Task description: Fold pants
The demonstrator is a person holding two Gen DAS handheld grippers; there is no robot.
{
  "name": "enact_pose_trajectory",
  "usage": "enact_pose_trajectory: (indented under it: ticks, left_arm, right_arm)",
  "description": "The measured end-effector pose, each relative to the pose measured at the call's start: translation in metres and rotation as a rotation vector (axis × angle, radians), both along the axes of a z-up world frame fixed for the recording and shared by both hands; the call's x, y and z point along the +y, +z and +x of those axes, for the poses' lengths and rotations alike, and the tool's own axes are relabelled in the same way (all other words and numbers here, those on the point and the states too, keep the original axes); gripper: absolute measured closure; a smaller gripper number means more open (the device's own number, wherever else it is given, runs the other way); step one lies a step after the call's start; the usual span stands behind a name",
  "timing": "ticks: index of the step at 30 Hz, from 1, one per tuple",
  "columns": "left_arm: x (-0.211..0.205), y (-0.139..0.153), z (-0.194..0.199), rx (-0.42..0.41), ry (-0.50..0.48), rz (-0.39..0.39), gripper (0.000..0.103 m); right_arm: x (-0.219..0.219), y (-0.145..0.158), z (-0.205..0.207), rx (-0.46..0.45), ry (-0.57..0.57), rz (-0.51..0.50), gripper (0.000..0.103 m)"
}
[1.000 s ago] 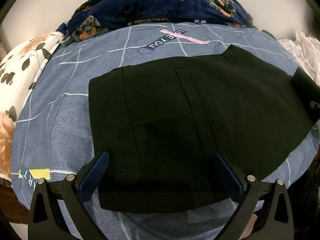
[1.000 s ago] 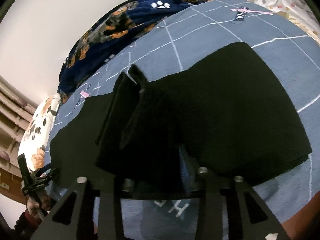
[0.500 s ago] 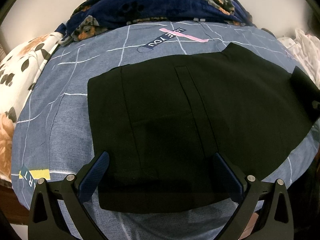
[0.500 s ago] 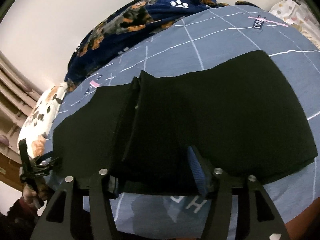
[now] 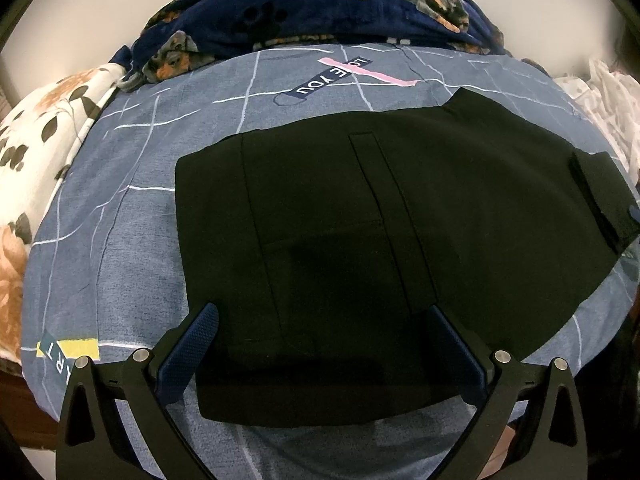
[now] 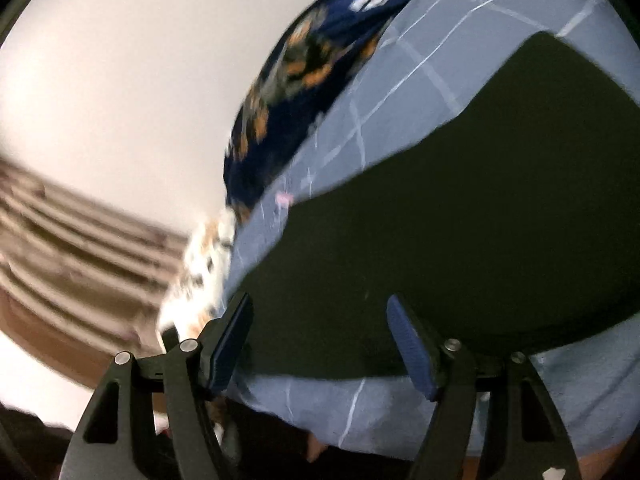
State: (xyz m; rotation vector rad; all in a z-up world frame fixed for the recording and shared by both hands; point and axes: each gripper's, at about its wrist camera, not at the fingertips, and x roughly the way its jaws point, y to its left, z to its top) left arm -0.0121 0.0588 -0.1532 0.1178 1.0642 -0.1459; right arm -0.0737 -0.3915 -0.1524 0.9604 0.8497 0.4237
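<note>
The black pants [image 5: 360, 232] lie folded flat on a blue-grey bedsheet [image 5: 120, 248] with white grid lines. My left gripper [image 5: 320, 316] is open and empty, its blue pads either side of the pants' near edge, just above the cloth. In the blurred right wrist view the pants [image 6: 460, 220] fill the right half. My right gripper [image 6: 320, 304] is open and empty over the near edge of the pants. A folded strip of the pants sits at the far right in the left wrist view [image 5: 600, 200].
A dark blue blanket [image 5: 320, 12] with dog prints is bunched at the back of the bed. A white floral quilt [image 5: 44, 128] lies at the left and white cloth [image 5: 604, 96] at the right. The bed's near edge is just below the grippers.
My right gripper has let go of the pant leg it held and opened; the leg now lies flat. The right view has swung sharply and is blurred. The left gripper has not moved.
</note>
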Motion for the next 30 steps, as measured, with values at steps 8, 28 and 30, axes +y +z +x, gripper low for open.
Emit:
enact_pose_trajectory:
  ticks: [8, 28, 30]
  left_arm:
    - [0.000, 0.002, -0.001, -0.007, -0.004, -0.003, 0.001]
    - [0.000, 0.008, -0.002, -0.039, -0.015, 0.024, 0.001]
    - [0.000, 0.008, -0.002, -0.041, -0.014, 0.025, 0.001]
  right_arm:
    - [0.012, -0.013, 0.007, 0.045, 0.021, -0.061, 0.035]
    - [0.073, -0.002, 0.025, 0.039, 0.124, -0.273, 0.035]
    - [0.081, -0.003, 0.026, 0.035, 0.132, -0.285, 0.035]
